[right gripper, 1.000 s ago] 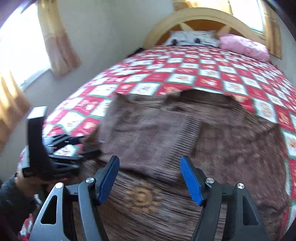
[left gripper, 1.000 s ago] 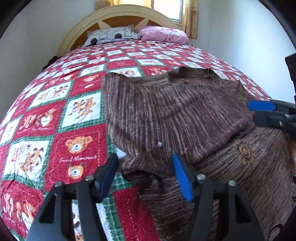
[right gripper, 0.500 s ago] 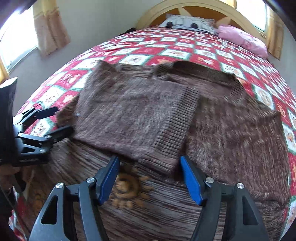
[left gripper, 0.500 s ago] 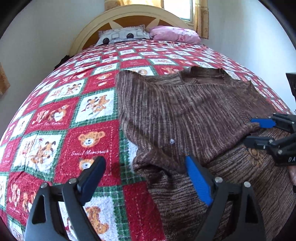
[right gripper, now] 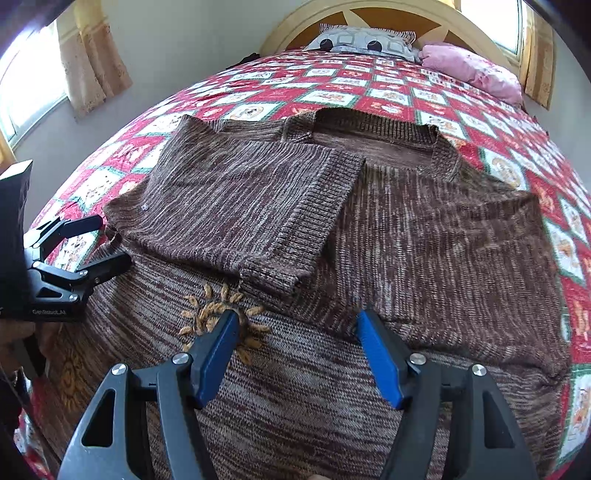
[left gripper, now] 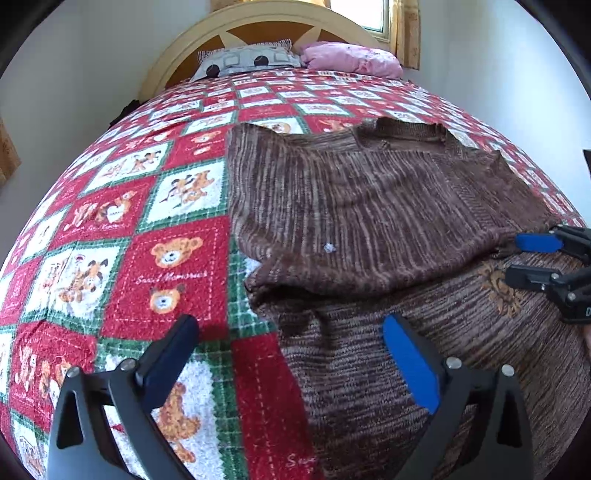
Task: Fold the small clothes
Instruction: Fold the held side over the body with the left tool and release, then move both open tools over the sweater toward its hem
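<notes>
A brown striped knit sweater (right gripper: pixel 424 229) lies flat on the bed, its left sleeve (right gripper: pixel 243 214) folded across the chest and an orange sun motif (right gripper: pixel 221 321) below it. It also shows in the left wrist view (left gripper: pixel 369 206). My left gripper (left gripper: pixel 291 347) is open and empty, above the sweater's left edge below the sleeve fold; it shows in the right wrist view (right gripper: pixel 99 240). My right gripper (right gripper: pixel 295 332) is open and empty, above the sweater's front just below the sleeve cuff; it shows in the left wrist view (left gripper: pixel 517 258).
The bed carries a red, green and white teddy-bear quilt (left gripper: pixel 129 229). A grey patterned pillow (left gripper: pixel 243 59) and a pink pillow (left gripper: pixel 347 57) lie at the yellow headboard (right gripper: pixel 388 14). Curtained windows (right gripper: pixel 92 55) stand to the left.
Both grippers have drawn back from the folded sleeve toward the sweater's hem, still open. The sleeve stays folded over the chest.
</notes>
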`<action>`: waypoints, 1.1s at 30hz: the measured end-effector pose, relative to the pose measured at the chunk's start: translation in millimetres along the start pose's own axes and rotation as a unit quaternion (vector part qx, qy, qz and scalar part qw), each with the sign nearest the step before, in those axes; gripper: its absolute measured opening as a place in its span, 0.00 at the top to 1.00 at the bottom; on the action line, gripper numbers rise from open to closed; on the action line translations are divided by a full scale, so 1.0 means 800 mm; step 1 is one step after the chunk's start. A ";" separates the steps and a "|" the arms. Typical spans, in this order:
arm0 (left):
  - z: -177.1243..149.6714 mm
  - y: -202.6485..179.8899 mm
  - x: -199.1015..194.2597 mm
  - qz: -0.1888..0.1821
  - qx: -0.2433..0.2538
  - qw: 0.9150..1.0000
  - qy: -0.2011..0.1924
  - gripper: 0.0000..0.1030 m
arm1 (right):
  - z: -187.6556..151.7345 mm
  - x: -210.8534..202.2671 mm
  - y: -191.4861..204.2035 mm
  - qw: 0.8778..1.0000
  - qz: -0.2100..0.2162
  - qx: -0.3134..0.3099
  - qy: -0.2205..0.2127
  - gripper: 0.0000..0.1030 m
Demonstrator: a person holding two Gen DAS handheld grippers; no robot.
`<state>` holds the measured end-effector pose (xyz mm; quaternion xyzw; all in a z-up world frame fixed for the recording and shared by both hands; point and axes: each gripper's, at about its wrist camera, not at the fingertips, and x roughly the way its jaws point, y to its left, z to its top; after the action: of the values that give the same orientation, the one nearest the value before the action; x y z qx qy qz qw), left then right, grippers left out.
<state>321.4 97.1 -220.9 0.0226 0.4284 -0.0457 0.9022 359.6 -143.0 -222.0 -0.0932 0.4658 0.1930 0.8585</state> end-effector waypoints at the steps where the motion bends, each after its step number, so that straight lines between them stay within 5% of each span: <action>1: 0.000 0.000 0.000 0.001 -0.001 1.000 0.000 0.00 | -0.001 -0.002 0.002 1.000 -0.004 -0.005 -0.001 0.35; 13: -0.022 -0.002 -0.029 -0.007 -0.039 0.999 -0.008 0.01 | -0.035 -0.032 -0.022 1.000 -0.026 0.010 -0.013 0.35; 33: -0.061 -0.050 -0.070 0.013 0.007 1.000 -0.022 0.01 | -0.093 -0.078 -0.039 0.998 -0.051 0.014 -0.027 0.35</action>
<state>244.8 64.9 -208.4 0.0332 0.4078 -0.0377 0.9117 285.0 -211.7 -211.7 -0.1000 0.4397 0.1448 0.8807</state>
